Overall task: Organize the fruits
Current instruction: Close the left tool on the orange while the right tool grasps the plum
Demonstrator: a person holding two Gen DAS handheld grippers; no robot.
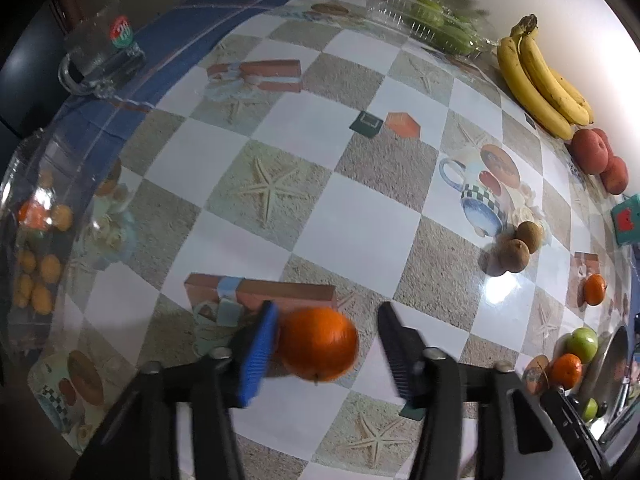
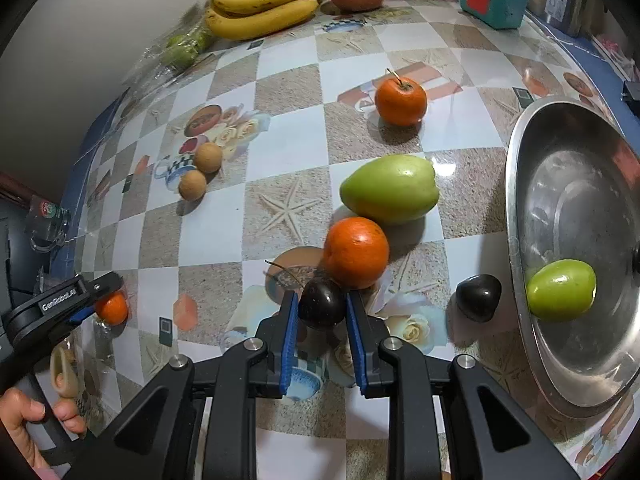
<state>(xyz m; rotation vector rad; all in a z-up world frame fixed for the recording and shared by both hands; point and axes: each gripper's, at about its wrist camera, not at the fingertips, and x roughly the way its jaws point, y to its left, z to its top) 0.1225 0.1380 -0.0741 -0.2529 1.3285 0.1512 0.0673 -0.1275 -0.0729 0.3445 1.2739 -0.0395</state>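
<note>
Jaws apart around orange [image 1: 318, 344] — left hand-held gripper [image 1: 328, 356]; right hand-held gripper [image 2: 322, 320] clamps half-hidden dark fruit [image 2: 322, 308].

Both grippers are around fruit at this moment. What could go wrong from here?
The right gripper brackets a small dark cherry that sits against an orange; lifting may nudge that orange into rolling. The left gripper is wide open, with its orange against one finger only, so closing could push it sideways.

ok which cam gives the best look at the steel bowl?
Right wrist. The steel bowl fills that view's right side, interior open, one green fruit inside. Left wrist shows only a sliver of its rim at the far right edge, with a bit of green fruit visible.
</note>
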